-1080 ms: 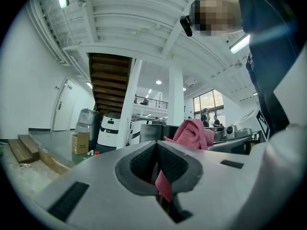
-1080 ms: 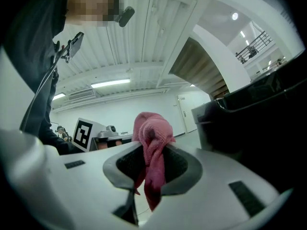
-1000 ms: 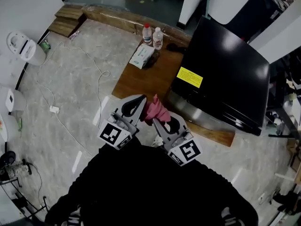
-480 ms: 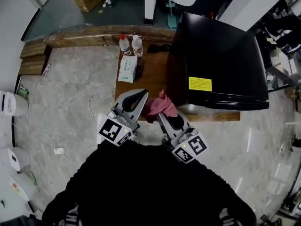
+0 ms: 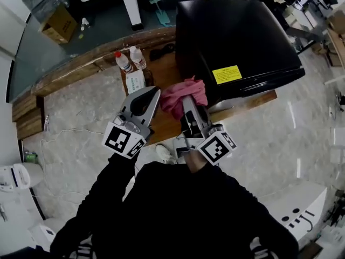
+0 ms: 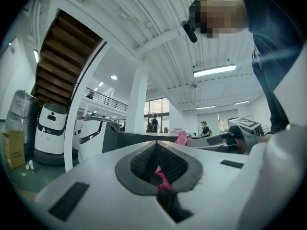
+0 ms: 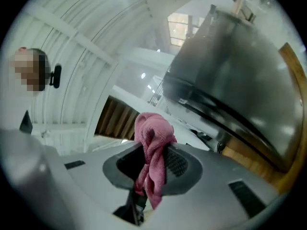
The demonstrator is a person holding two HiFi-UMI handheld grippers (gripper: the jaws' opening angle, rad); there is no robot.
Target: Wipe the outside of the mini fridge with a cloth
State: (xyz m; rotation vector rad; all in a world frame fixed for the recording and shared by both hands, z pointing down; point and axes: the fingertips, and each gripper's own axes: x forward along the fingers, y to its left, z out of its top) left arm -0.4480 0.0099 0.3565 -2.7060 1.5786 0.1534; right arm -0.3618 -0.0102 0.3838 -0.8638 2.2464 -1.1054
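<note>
Two clear plastic water bottles (image 5: 137,57) and white tissue pack (image 5: 135,82) standing left of black box-shaped mini fridge (image 5: 237,36), sharing brown wooden table (image 5: 166,69); neither blocking fridge.
Left gripper (image 5: 154,94) hovering left of fridge, jaws pressing together on thin pink sliver, apparently cloth corner.
Pink terry cloth (image 5: 186,90) bunching just beside fridge's near corner; contact not determinable.
Right gripper (image 5: 187,102) clamping cloth bunch, pointing toward fridge.
Judgement: wiping only beginning; no wiped area showing; all outer faces remaining.
</note>
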